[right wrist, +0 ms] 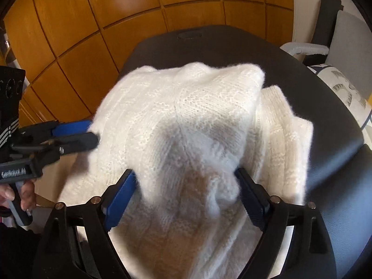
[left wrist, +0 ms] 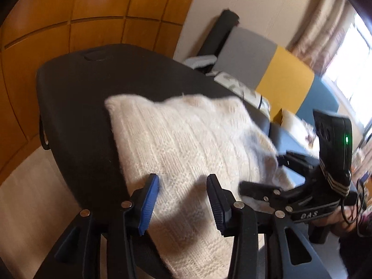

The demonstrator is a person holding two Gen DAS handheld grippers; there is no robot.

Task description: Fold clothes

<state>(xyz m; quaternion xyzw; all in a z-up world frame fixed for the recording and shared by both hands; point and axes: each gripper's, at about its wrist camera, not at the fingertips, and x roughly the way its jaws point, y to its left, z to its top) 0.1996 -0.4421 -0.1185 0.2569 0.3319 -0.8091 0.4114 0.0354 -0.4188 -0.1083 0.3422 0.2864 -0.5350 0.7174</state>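
Observation:
A fluffy cream knit sweater (left wrist: 186, 134) (right wrist: 186, 116) lies on a black rounded table (left wrist: 69, 93) (right wrist: 302, 69), partly folded, with a second layer showing at its right side. My left gripper (left wrist: 182, 177) is open, its fingertips over the sweater's near edge; in the right wrist view the left gripper (right wrist: 94, 131) touches the sweater's left side. My right gripper (right wrist: 184, 172) stands wide open with a raised bunch of the sweater filling the gap between its fingers. In the left wrist view the right gripper (left wrist: 260, 172) sits at the sweater's right edge.
Orange wood panelling (right wrist: 139, 11) backs the table. A bench with grey, yellow and blue cushions (left wrist: 283, 74), a black chair (right wrist: 327, 21) and a curtained window (left wrist: 353, 53) are to the right. A person's hand (right wrist: 25, 193) holds the left gripper's handle.

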